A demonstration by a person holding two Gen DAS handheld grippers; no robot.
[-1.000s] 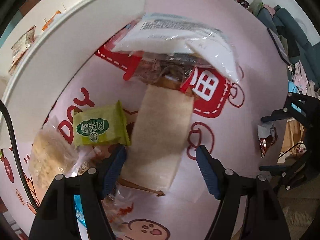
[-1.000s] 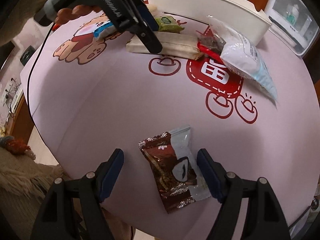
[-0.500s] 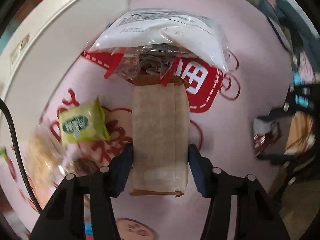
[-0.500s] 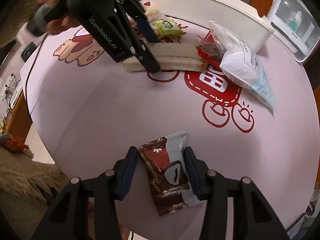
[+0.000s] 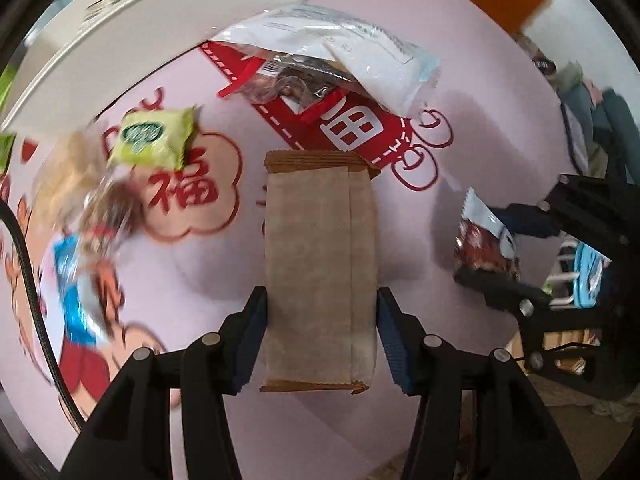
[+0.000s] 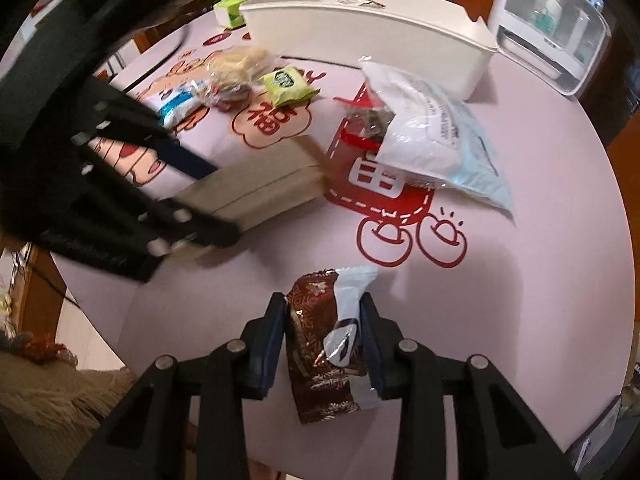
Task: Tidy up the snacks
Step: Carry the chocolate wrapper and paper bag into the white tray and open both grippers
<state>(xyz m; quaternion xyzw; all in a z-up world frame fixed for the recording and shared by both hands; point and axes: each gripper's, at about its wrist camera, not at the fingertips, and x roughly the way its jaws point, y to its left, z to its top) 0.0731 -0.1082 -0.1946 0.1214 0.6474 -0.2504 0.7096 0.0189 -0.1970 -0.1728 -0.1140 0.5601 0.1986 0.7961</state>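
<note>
My left gripper (image 5: 320, 296) is shut on a long tan paper packet (image 5: 320, 240), its pads pressing both long sides, and holds it just above the pink tablecloth (image 5: 360, 432). In the right wrist view the same tan packet (image 6: 264, 192) sits between the left gripper's black fingers. My right gripper (image 6: 322, 312) has a brown and silver snack packet (image 6: 320, 340) between its jaws. The jaws are closing, with both pads against the packet's sides. A white bin (image 6: 360, 28) stands at the back of the table.
A white bag (image 6: 424, 132) lies over a red and clear packet (image 6: 364, 120) beside the bin. A green packet (image 6: 290, 84), clear wrapped snacks (image 6: 236, 68) and a blue and white packet (image 6: 176, 102) lie at the left. A white appliance (image 6: 548, 28) stands at the back right.
Both grippers have closed, the left on the tan packet and the right on the brown packet. The left has drawn the tan packet away from the white bag, and the right has risen slightly.
</note>
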